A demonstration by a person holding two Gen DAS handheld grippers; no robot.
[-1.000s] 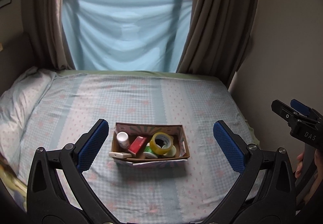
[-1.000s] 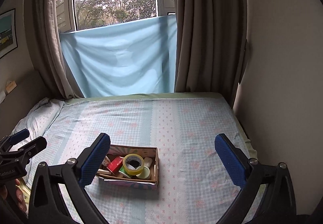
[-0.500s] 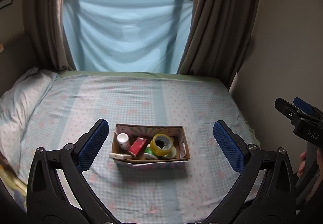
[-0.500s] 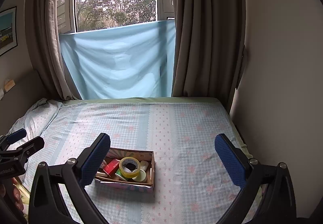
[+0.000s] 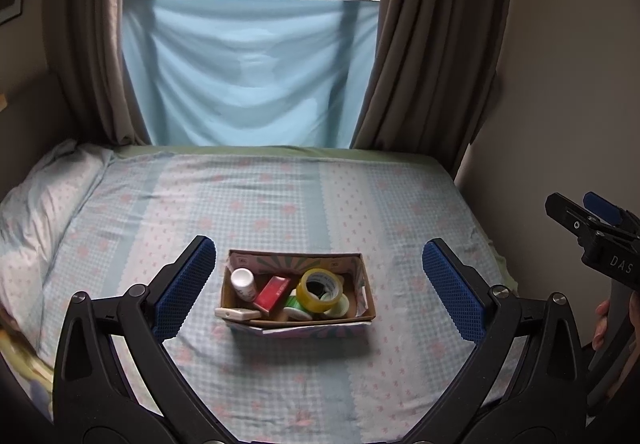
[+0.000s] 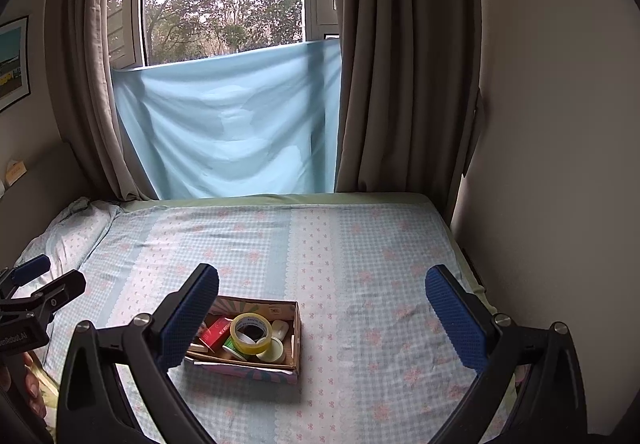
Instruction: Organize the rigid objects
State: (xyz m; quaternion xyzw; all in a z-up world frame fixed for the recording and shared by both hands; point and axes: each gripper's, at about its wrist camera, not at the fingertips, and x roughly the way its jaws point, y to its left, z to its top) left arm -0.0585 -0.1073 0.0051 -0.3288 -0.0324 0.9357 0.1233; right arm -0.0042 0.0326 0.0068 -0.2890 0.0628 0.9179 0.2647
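Observation:
An open cardboard box (image 5: 370,302) sits on the bed, holding a white bottle (image 5: 243,282), a red packet (image 5: 273,292), a yellow tape roll (image 5: 320,288), a green roll (image 5: 295,306) and a white flat piece (image 5: 237,312). The box also shows in the right wrist view (image 6: 297,332) with the tape roll (image 6: 251,332). My left gripper (image 5: 318,288) is open and empty, held back from the box. My right gripper (image 6: 322,318) is open and empty, with the box behind its left finger.
The bed (image 5: 280,199) has a checked floral sheet and a pillow (image 5: 36,203) at the left. A wall (image 5: 560,83) runs along the right edge. Curtains and a blue cloth (image 5: 248,71) hang at the far end.
Both grippers have drawn back and risen slightly; the box looks a little smaller and lower in the right wrist view. Both stay open.

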